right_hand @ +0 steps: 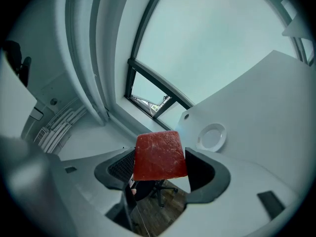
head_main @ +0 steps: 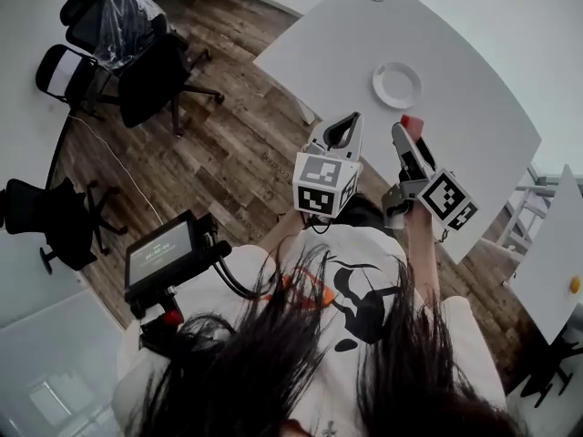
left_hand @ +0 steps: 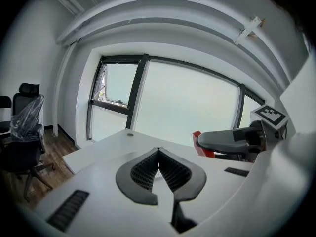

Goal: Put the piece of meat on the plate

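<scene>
table (head_main: 474,80), white and curved, fills the upper right of the head view above a wood floor (head_main: 228,144), where black office chairs (head_main: 150,71) stand well apart from it to the left. both grippers hover side by side near the table's near edge: the left gripper (left_hand: 158,151) has its jaws pressed together with nothing between them, while the right gripper (right_hand: 160,168) is clamped on the piece of meat (right_hand: 159,154), a red squarish slab held in the air between its pads. smaller still, the round white plate (head_main: 397,86) lies on the table beyond the grippers, apart from the meat.
</scene>
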A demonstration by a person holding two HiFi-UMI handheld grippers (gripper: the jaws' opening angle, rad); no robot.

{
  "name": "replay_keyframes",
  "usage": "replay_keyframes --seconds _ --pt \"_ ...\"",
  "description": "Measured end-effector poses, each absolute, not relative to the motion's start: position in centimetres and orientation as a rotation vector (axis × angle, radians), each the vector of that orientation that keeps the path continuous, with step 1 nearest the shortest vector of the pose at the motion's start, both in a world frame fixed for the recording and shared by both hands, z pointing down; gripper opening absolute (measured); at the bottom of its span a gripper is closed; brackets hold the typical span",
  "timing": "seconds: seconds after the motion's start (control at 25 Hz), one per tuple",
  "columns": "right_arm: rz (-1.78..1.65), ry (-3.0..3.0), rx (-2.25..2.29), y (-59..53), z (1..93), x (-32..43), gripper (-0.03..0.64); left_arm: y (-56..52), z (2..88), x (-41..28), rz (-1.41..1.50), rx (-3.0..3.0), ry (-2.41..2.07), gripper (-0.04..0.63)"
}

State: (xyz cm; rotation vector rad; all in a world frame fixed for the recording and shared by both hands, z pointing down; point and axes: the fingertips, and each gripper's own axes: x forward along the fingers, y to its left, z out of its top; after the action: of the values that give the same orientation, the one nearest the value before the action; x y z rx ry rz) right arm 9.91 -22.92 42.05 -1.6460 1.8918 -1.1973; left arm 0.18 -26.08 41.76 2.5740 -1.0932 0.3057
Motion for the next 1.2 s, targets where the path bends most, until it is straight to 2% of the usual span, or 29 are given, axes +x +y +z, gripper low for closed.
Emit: replay_keyframes --seconds 0.2,0.44,0.68,1.2 --pt "-1.265 1.870 -1.654 -29.3 45.2 12.6 0.311 -32.3 44.1 3.3 0.356 2.562 -1.051 0.006" --pt "-1.283 1.846 -1.728 -29.3 47.0 14.0 0.311 -32.3 45.0 3.9 0.392 2.565 -1.002 0.006" --pt "-1.325 1.911 -1.868 -35.8 52.8 17.8 0.311 -37.8 49.1 7.6 0.491 2.566 -0.960 0.006" --pt "-1.331 2.176 -2.106 -40.0 60.6 18.4 0.311 -37.8 51.1 7.1 0.513 2.426 -0.988 0.006"
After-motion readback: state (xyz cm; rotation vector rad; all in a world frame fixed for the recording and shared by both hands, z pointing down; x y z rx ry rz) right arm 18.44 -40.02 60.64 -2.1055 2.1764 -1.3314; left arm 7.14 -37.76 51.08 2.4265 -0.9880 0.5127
